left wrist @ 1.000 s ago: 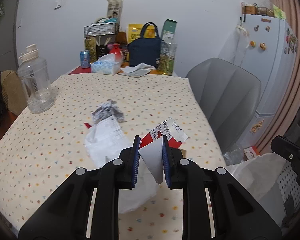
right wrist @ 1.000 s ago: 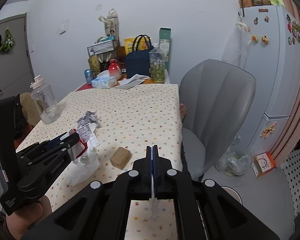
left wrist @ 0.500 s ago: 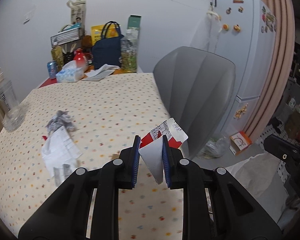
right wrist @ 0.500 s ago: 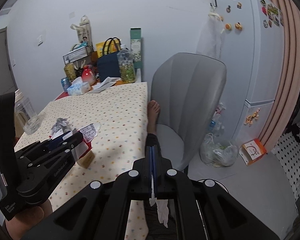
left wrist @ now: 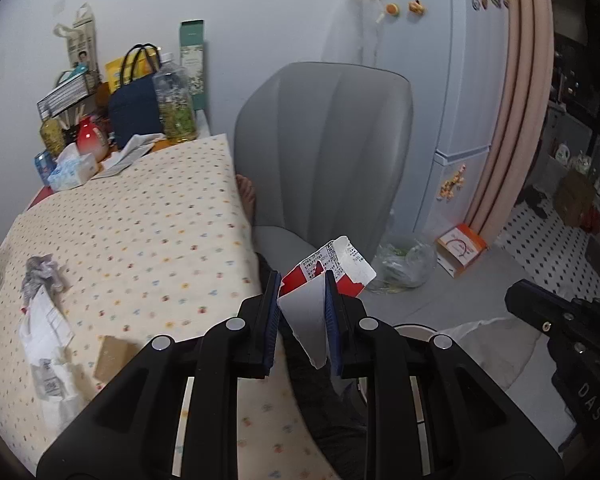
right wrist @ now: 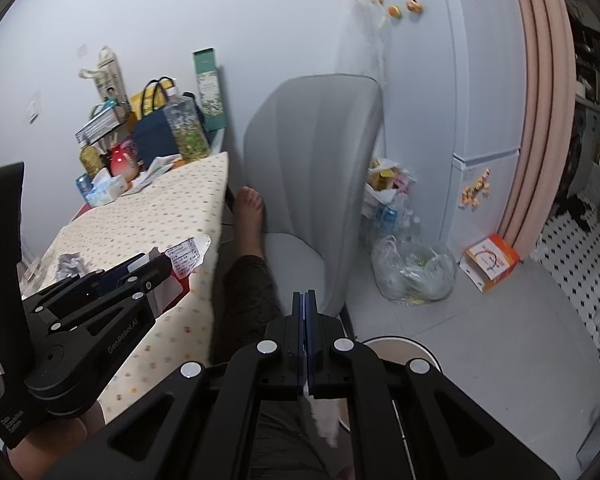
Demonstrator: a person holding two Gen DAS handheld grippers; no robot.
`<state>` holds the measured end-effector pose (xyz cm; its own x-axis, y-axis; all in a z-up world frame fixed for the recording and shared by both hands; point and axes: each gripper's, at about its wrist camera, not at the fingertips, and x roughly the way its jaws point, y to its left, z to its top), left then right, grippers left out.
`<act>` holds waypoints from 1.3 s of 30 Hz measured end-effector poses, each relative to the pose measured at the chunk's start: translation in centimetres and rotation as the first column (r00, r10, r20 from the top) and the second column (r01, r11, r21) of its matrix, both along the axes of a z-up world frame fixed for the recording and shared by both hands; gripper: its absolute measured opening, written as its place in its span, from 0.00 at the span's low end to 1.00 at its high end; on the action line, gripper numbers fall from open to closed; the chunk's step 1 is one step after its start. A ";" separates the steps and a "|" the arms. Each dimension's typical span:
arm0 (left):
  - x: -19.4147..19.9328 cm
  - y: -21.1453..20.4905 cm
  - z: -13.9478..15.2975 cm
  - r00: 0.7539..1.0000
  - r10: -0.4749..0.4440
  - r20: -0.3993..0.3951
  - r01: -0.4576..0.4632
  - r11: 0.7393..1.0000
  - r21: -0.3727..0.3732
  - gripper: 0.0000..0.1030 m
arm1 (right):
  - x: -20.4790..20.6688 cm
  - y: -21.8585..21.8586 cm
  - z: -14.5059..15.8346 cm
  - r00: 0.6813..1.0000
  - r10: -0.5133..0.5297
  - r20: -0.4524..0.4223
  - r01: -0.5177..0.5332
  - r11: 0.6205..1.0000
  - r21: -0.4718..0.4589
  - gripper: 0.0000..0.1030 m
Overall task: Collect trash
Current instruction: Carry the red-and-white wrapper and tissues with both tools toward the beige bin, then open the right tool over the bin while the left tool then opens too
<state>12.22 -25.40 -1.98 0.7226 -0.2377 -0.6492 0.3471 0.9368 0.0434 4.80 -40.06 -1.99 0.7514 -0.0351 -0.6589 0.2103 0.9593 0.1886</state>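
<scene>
Right gripper (right wrist: 304, 344): jaws pressed together on a thin white scrap (right wrist: 325, 420) hanging below them, over a round white bin (right wrist: 420, 350). Left gripper (right wrist: 156, 266): clamped on a red-and-white wrapper (right wrist: 186, 256) above the dotted tablecloth (right wrist: 160, 208). Grey chair (right wrist: 312, 184); clear plastic bag (right wrist: 414, 272) on floor beside it.
</scene>
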 end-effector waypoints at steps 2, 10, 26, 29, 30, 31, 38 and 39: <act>0.4 -1.3 -0.4 1.000 -0.017 -0.009 0.017 1.000 0.009 0.20 | 0.2 -1.1 -0.8 1.000 -0.013 -0.012 0.013 1.000 0.014 0.02; 1.8 -6.0 -3.1 0.996 -0.067 -0.060 0.070 0.996 0.058 0.20 | 1.0 -5.2 -4.4 0.996 -0.066 -0.062 0.071 0.995 0.068 0.02; 3.6 -9.9 -7.2 0.987 -0.082 -0.138 0.100 0.986 0.130 0.20 | 3.1 -10.2 -11.5 0.977 -0.111 -0.180 0.140 0.977 0.159 0.06; 3.7 -10.3 -7.6 0.986 -0.085 -0.145 0.105 0.985 0.137 0.20 | 2.8 -11.1 -12.3 0.973 -0.127 -0.193 0.162 0.971 0.175 0.41; 3.7 -10.4 -7.7 0.985 -0.087 -0.147 0.108 0.984 0.140 0.20 | 2.6 -11.4 -12.4 0.972 -0.138 -0.191 0.173 0.969 0.178 0.42; 3.7 -10.6 -7.8 0.985 -0.090 -0.149 0.111 0.983 0.143 0.20 | 2.5 -11.5 -12.6 0.971 -0.139 -0.194 0.175 0.968 0.180 0.42; 3.3 -12.2 -8.4 0.979 -0.118 -0.163 0.144 0.977 0.154 0.20 | 1.3 -12.7 -12.9 0.964 -0.180 -0.196 0.214 0.962 0.170 0.54; 3.4 -12.3 -8.4 0.979 -0.123 -0.165 0.149 0.977 0.155 0.20 | 1.0 -12.9 -12.7 0.962 -0.196 -0.192 0.227 0.961 0.160 0.59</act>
<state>15.58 -37.74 -10.42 0.5794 -0.2067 -0.7884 0.4852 0.8647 0.1298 5.79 -53.01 -14.68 0.6140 -0.0511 -0.7876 0.4492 0.8432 0.2954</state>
